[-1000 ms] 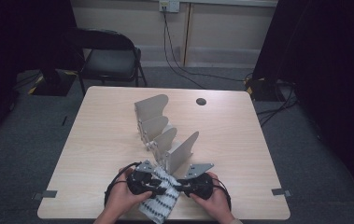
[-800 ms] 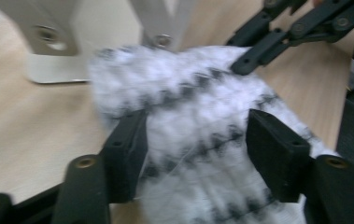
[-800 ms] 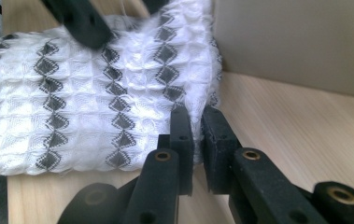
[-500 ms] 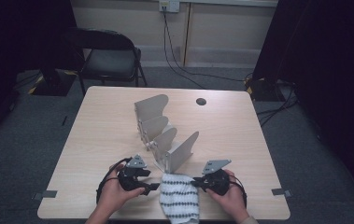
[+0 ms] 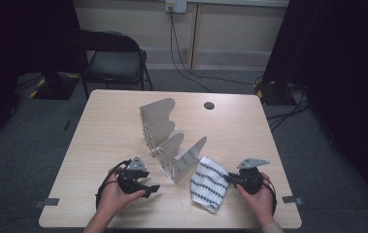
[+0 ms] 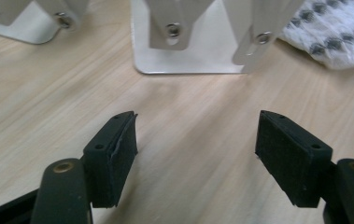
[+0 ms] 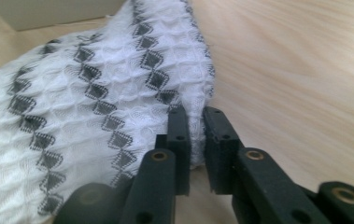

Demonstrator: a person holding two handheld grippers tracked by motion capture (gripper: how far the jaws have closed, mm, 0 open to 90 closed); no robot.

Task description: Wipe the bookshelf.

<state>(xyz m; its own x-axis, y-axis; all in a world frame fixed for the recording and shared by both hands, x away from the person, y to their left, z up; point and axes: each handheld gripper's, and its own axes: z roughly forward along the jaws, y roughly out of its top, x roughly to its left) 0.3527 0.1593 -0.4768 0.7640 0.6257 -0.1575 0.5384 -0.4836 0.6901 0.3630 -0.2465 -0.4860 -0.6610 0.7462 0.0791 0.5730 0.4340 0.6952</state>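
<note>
High view: my right gripper (image 5: 230,178), lower right, pinches the cloth's (image 5: 209,184) edge; cloth lies flat beside the rack (image 5: 172,145) at centre, its slots hold nothing. My left gripper (image 5: 153,189), lower left, jaws just opening, nothing between.

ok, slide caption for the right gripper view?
Right gripper shut on the edge of the patterned cloth, pinched over the wooden table.

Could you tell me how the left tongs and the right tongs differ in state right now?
The left tongs stand open over bare table, having just been opening, with nothing between them; the right tongs are shut on the patterned cloth edge. The left tongs sit apart from the cloth; the right tongs touch it. Both have black pads.
</note>
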